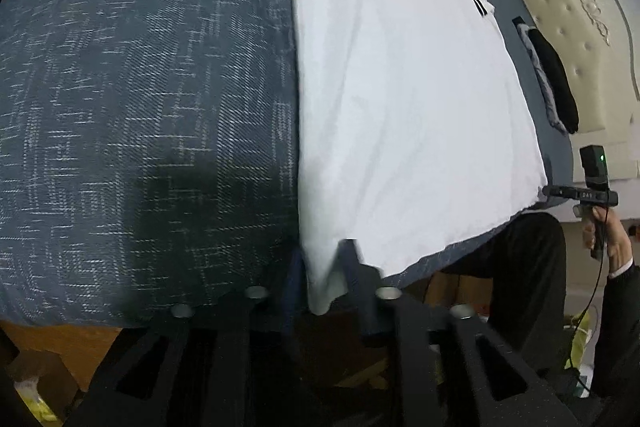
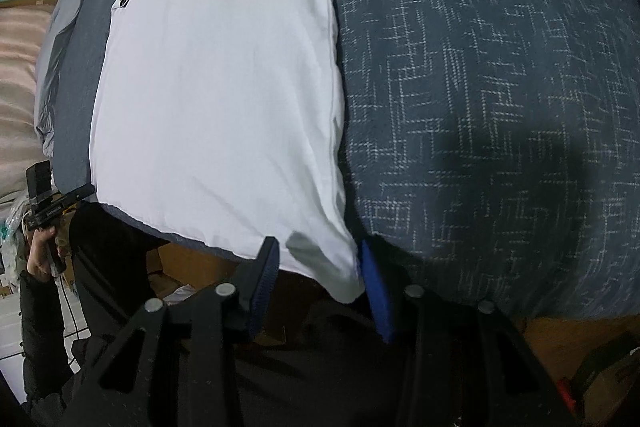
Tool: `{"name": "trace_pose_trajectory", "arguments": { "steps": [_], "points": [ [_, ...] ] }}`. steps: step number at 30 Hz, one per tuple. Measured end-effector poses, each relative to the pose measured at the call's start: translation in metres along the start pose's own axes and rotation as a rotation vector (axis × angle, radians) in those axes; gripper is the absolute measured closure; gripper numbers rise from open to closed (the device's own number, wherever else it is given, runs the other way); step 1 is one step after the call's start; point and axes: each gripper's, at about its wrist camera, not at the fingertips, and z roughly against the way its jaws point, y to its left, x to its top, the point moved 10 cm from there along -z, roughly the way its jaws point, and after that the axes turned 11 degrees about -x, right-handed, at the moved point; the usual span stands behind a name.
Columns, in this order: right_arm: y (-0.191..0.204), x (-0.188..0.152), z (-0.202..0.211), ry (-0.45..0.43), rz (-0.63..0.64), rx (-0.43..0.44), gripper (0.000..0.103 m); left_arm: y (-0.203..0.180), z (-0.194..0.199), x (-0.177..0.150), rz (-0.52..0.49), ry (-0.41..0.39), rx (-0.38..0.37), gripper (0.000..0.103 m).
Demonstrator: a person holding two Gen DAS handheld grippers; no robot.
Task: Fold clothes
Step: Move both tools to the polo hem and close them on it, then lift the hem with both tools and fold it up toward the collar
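Both bottom corners pinched — fold about to start

White shirt (image 1: 400, 99) lies flat on the bed (image 1: 140, 87); left gripper (image 1: 324, 267) nipped narrow on one hem corner, right gripper (image 2: 316, 267) closed on the other (thicker bunch). Lift both evenly, keep the hem taut.

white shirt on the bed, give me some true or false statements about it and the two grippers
1. The white shirt lies on a dark blue patterned bedspread. True.
2. The left gripper has a bottom corner of the shirt between its fingers. True.
3. The right gripper hangs clear of the shirt. False: the other bottom corner sits between its fingers.
4. The shirt is plain white all over. False: it has black markings.
5. The shirt's corners lie at the bed's near edge. True.
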Motion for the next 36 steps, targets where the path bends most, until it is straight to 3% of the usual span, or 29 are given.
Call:
{"name": "trace_pose_trajectory", "arguments": {
  "steps": [3, 7, 18, 23, 36],
  "points": [
    [0.007, -0.006, -0.003, 0.007, 0.029, 0.005, 0.089, -0.002, 0.001, 0.005, -0.018, -0.004, -0.001, 0.099],
    [0.008, -0.006, 0.003, -0.025, 0.045, 0.015, 0.097, -0.011, 0.009, 0.012, -0.041, -0.024, -0.012, 0.100],
    [0.017, 0.024, 0.064, -0.196, 0.042, 0.079, 0.098, -0.035, 0.058, 0.055, -0.085, -0.129, -0.041, 0.100],
    [0.014, 0.048, 0.091, -0.248, 0.031, 0.075, 0.098, -0.050, 0.070, 0.091, -0.093, -0.193, -0.048, 0.100],
    [0.027, 0.192, 0.158, -0.362, -0.011, 0.096, 0.098, -0.049, 0.100, 0.200, -0.057, -0.284, -0.074, 0.100]
  ]
}}
